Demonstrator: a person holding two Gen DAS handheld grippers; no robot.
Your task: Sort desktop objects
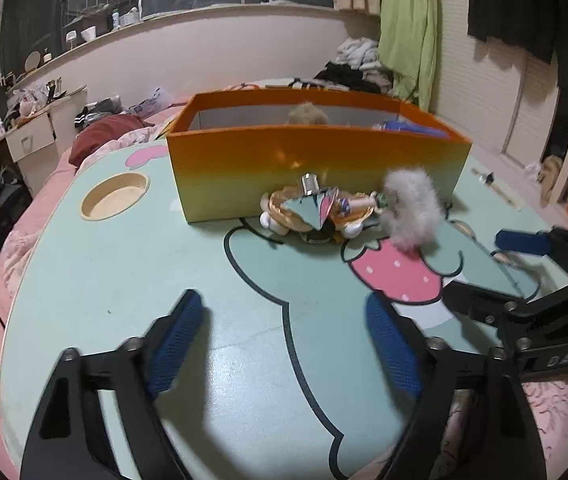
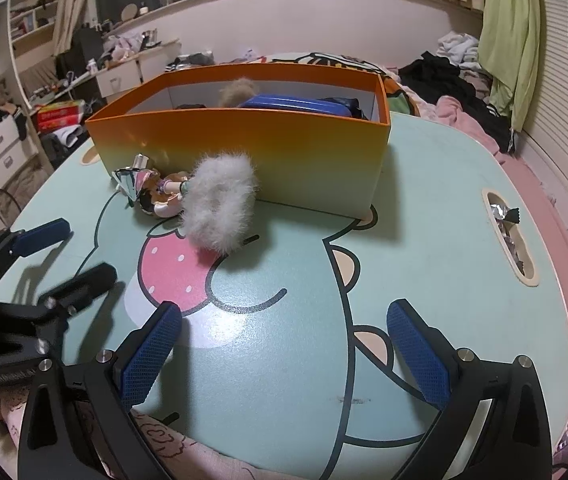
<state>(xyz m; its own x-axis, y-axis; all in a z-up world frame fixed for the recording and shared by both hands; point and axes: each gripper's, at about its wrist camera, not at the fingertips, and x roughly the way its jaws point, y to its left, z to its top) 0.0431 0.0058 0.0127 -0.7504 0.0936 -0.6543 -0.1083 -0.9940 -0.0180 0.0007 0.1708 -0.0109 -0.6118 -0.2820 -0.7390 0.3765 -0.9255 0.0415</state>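
An orange box point(image 1: 316, 160) point(image 2: 243, 148) stands on the mint-green table point(image 1: 123, 280) point(image 2: 424, 208); a blue item point(image 2: 296, 104) and a tan fluffy ball point(image 2: 239, 90) lie inside it. Against its front wall lie a small doll figure with a shiny foil piece point(image 1: 316, 212) point(image 2: 151, 192) and a white fluffy ring point(image 1: 412, 208) point(image 2: 219, 204). My left gripper point(image 1: 284, 302) point(image 2: 71, 256) is open over bare table, short of the doll. My right gripper point(image 2: 284, 312) point(image 1: 500, 272) is wide open, nearer than the fluffy ring, with nothing between its fingers.
The tabletop has a round cup recess point(image 1: 115, 196) at the left and a long slot point(image 2: 508, 236) holding foil wrappers at the right. The table sits on a pink bed point(image 1: 23, 240). Clothes point(image 2: 452, 76) and cluttered shelves lie behind it.
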